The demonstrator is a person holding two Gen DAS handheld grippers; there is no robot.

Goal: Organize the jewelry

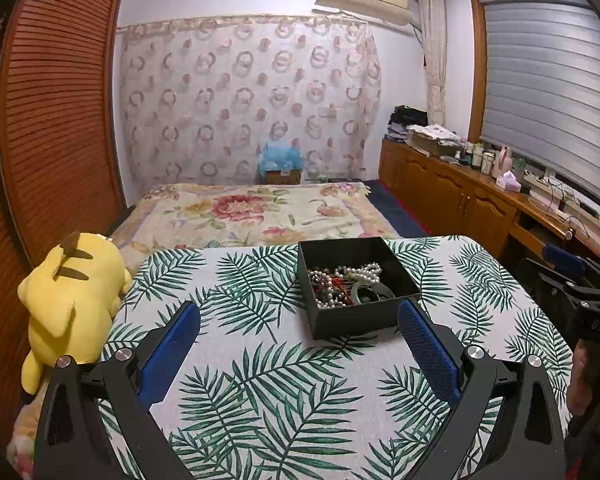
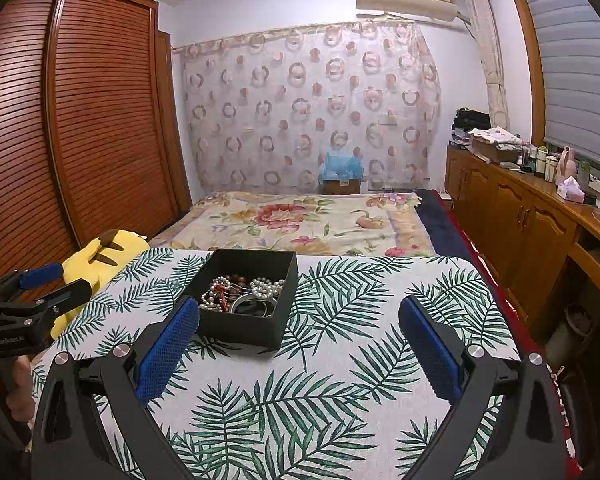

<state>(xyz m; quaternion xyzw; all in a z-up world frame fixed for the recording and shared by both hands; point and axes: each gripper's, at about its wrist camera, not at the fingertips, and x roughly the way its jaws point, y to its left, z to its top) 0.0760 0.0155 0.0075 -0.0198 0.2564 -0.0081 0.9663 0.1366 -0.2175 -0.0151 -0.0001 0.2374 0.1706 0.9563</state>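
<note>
Hovering released and empty over the near tabletop (image 1: 284,380), the left tool (image 1: 299,338) and right tool (image 2: 299,334) flank the black box (image 1: 356,322), where the jewelry (image 1: 346,284) lies gathered, probably so nothing strays.

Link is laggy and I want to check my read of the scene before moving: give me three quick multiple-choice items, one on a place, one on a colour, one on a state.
1. Where does the black box sit?
A. on the leaf-print tablecloth
B. on the bed
C. on the wooden counter

2. What colour are the gripper pads?
A. red
B. blue
C. white

3. How do the right gripper jaws stand?
A. shut on a necklace
B. shut on the box
C. open, holding nothing

Answers: 1 A, the box rests on the leaf-print cloth; 2 B, both pads show blue; 3 C, the fingers stand wide apart over bare cloth.
</note>
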